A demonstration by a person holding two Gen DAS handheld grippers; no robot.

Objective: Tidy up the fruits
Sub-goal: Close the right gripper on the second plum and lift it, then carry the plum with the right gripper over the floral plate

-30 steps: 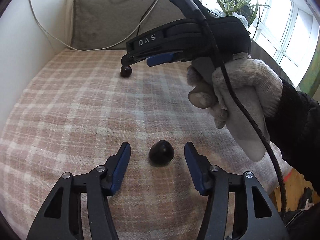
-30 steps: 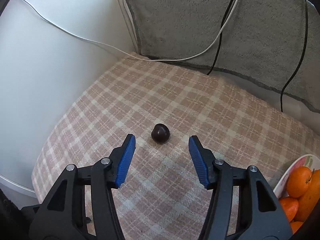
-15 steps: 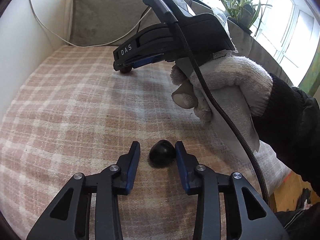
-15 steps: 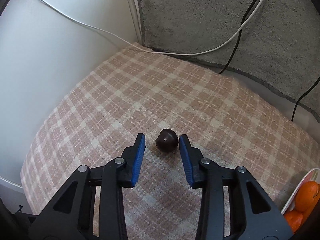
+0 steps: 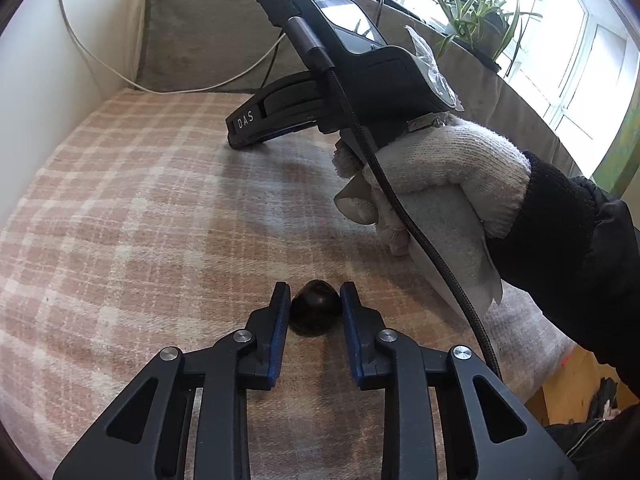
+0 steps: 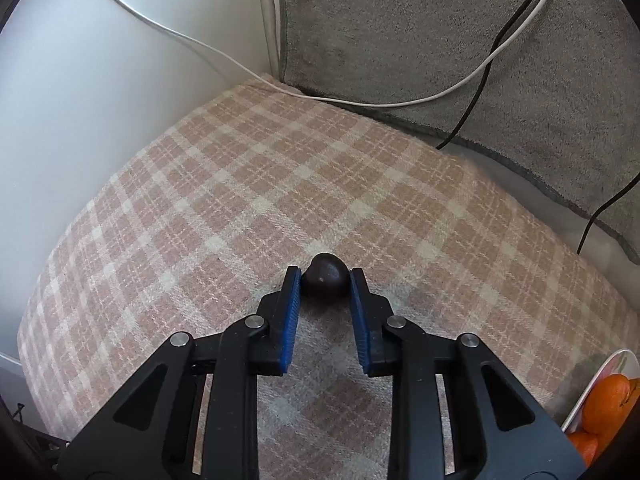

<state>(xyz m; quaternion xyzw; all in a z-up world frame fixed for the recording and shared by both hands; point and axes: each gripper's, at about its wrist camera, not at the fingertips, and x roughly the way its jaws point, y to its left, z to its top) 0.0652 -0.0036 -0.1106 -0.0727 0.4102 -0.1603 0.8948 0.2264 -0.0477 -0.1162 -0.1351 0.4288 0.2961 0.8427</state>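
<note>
Left hand-held gripper (image 5: 314, 306) clenched on dark fruit (image 5: 315, 314); right (image 6: 325, 283) likewise; plaid blanket (image 6: 240, 184), grey cushion (image 6: 400, 28) behind.

In the right wrist view, the oranges (image 6: 608, 404) and their white plate (image 6: 600, 380) are cut off by the lower right edge. In the left wrist view, the right gripper's (image 5: 236, 145) tips lie behind its own body, so whatever they hold is hidden. The potted plant (image 5: 476, 20) blurs against bright windows.

Glossy dark fruit (image 6: 324, 279) on a woven, matt plaid cloth (image 6: 240, 184).
</note>
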